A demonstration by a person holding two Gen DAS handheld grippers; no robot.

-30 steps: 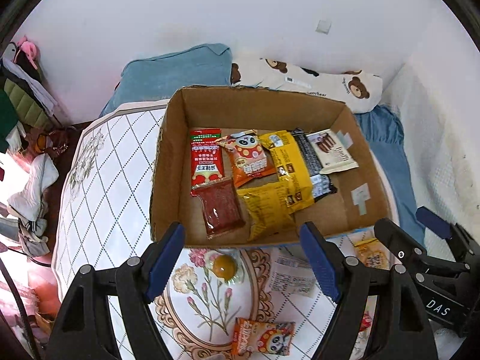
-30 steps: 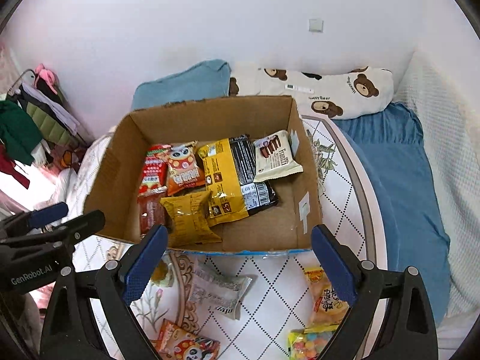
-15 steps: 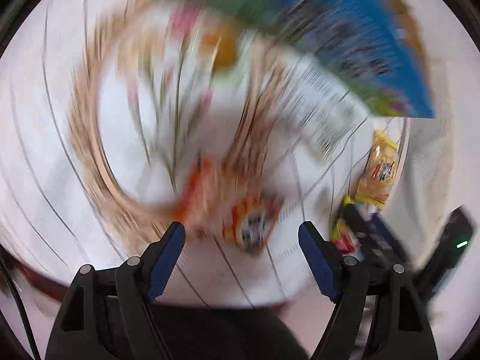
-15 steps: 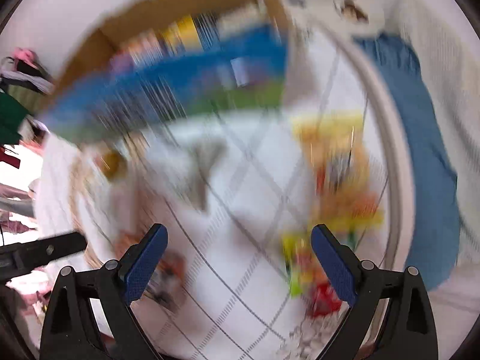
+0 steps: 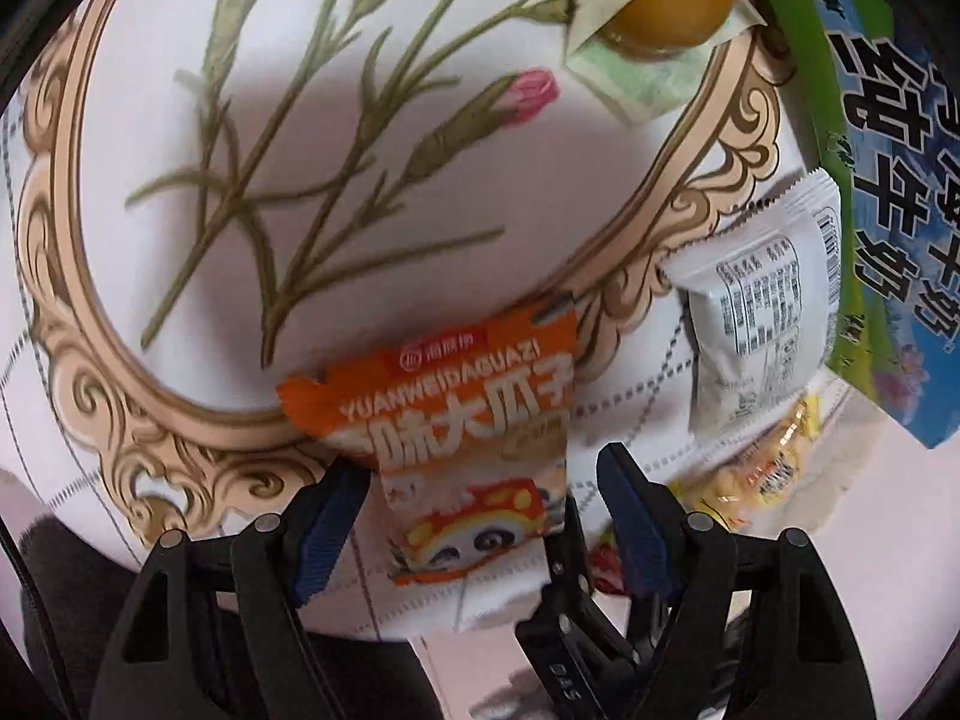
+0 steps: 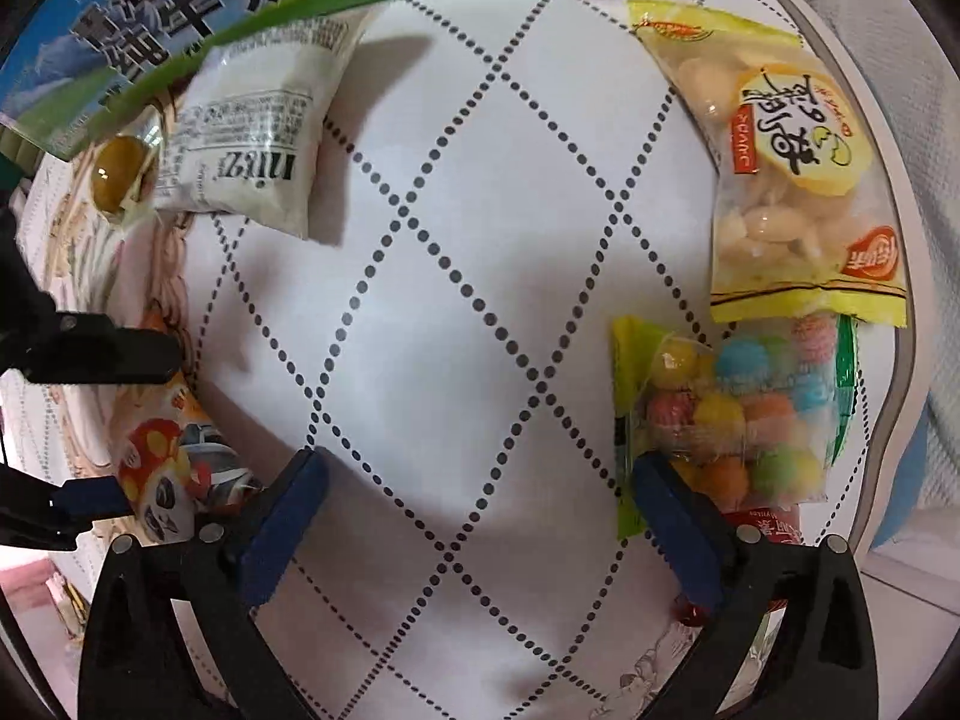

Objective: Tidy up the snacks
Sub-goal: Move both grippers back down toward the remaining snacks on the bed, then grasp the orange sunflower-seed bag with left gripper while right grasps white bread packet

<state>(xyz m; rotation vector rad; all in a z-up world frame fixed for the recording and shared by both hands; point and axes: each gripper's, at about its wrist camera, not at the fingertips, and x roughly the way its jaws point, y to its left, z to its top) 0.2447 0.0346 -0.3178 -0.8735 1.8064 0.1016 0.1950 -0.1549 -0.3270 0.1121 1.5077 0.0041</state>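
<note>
An orange seed packet (image 5: 474, 450) with a cartoon panda lies near the table's front edge, between the fingers of my left gripper (image 5: 480, 498). The jaws stand open around it, with a gap on the right side. In the right wrist view the same packet (image 6: 174, 468) shows at lower left. My right gripper (image 6: 480, 480) points straight down over bare tablecloth, its jaws opening with nothing between them. Its right finger overlaps the corner of a clear bag of coloured candy balls (image 6: 738, 414).
A white packet (image 6: 252, 138) and an orange jelly cup (image 6: 120, 174) lie beside the printed blue-green wall of the cardboard box (image 6: 180, 12). A yellow snack bag (image 6: 786, 180) lies above the candy bag. The round table's edge (image 6: 900, 360) is at the right.
Both grippers have dropped from above the box to just over the tablecloth. The left one has rolled and now straddles the orange packet. The box's inside is out of view.
</note>
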